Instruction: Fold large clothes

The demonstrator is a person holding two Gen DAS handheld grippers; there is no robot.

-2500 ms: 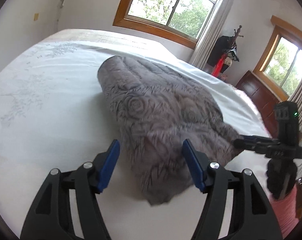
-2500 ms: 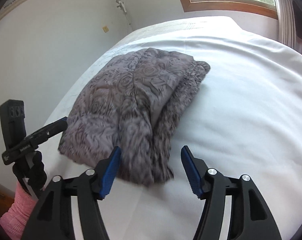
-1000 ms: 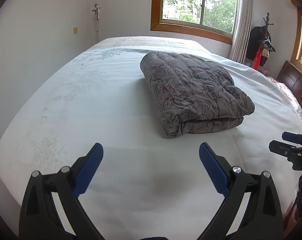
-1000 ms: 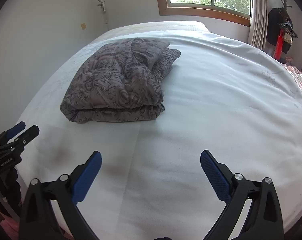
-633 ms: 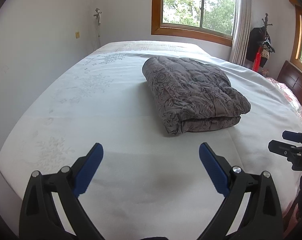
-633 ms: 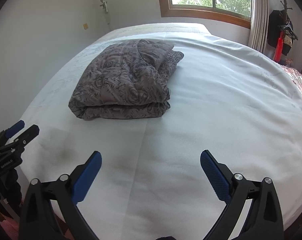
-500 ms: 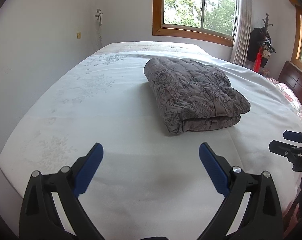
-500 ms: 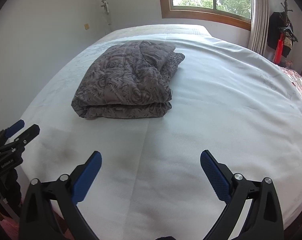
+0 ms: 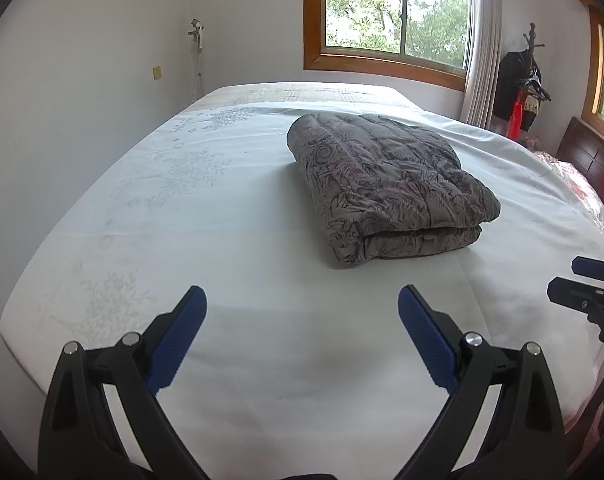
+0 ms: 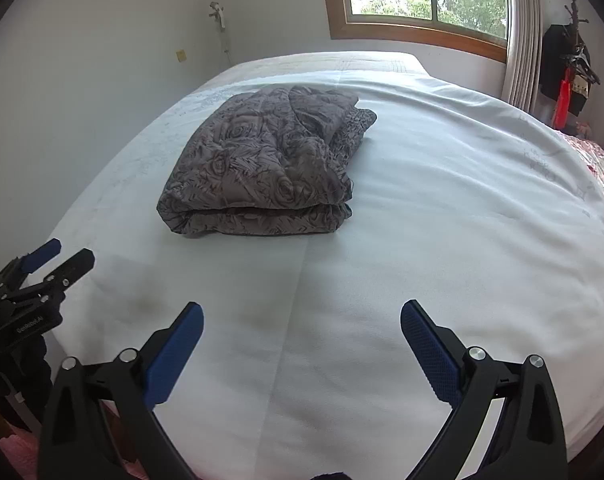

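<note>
A grey quilted garment with a rose pattern (image 9: 385,180) lies folded into a thick rectangle on the white bed (image 9: 222,216); it also shows in the right wrist view (image 10: 266,168). My left gripper (image 9: 302,320) is open and empty, held above the near part of the bed, well short of the garment. My right gripper (image 10: 302,336) is open and empty, also back from the garment. Each gripper shows at the edge of the other's view, the right one (image 9: 585,284) and the left one (image 10: 50,264).
The bed's near edge is just below both grippers. A wall runs along the left side of the bed (image 9: 82,100). A window (image 9: 393,12) is behind, a coat stand with clothes (image 9: 521,80) and a dark wooden headboard (image 9: 589,160) at the right.
Both grippers let go of the garment, opened wide and drew back from it toward the bed's near edge. The garment now lies folded and still.
</note>
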